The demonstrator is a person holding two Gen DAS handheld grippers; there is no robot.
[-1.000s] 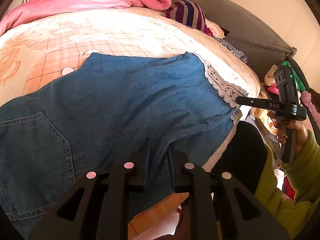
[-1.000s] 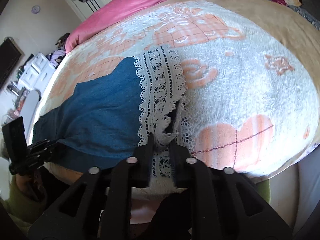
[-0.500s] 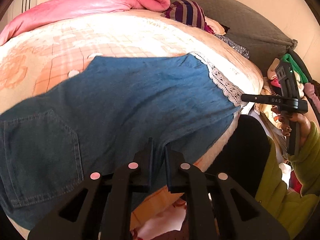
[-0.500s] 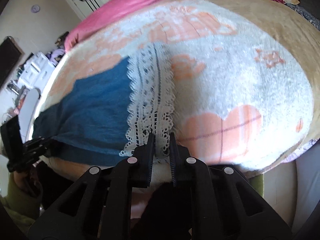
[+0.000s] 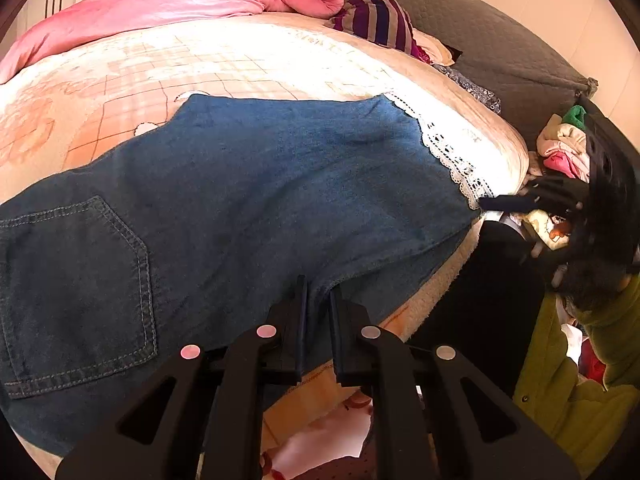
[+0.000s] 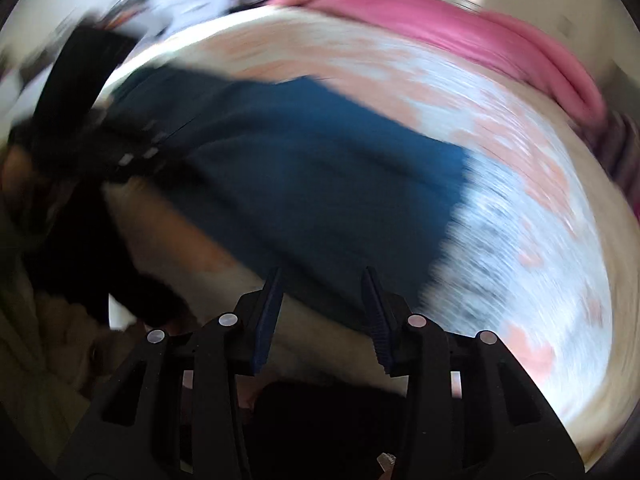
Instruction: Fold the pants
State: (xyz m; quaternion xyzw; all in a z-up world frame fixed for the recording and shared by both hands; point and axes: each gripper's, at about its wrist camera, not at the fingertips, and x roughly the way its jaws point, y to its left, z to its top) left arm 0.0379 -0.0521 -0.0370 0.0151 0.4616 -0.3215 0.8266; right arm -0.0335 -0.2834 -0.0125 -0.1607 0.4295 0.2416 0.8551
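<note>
We see the denim pants (image 5: 224, 208) spread flat along the near edge of the bed (image 5: 240, 64), their long axis running side to side: the back pocket (image 5: 76, 292) sits at the far left and the white lace hem (image 5: 448, 152) at the right, towards the bed's right corner. Our left gripper (image 5: 318, 300) has its jaws pinched on the pants' near edge. Further right, the right gripper (image 6: 322, 280) shows its jaws standing apart, holding nothing, in a heavily blurred view just off the bed's near edge. A pink quilt (image 5: 180, 0) lies along the far edge.
</note>
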